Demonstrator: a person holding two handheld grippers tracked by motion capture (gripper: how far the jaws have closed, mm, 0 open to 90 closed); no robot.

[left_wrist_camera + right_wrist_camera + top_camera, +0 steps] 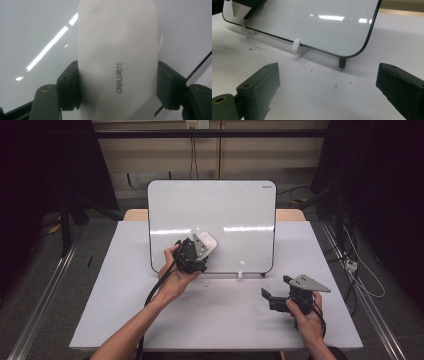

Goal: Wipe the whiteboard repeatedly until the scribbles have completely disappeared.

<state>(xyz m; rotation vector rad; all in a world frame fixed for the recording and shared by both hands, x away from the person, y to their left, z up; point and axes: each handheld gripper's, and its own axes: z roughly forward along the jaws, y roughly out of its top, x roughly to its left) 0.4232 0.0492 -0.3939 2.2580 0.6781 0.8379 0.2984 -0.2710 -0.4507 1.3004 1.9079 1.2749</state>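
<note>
A whiteboard [220, 210] stands propped on the white table [220, 320], its face blank and glossy. My left gripper [202, 245] is shut on a white eraser [207, 241] and holds it against the board's lower left part. In the left gripper view the eraser [117, 60], marked "deli", sits between both jaws with the whiteboard [37, 30] right behind it. My right gripper [274, 289] rests open near the table's right front, nothing between its jaws. The right gripper view shows the whiteboard [312, 22] from below, on small white feet [296, 47].
A dark foot [341, 62] props the board's right corner. Small dark specks of dust [220, 282] lie on the table before the board. Cables [360, 270] hang off the table's right side. A wooden edge [290, 214] shows behind the board.
</note>
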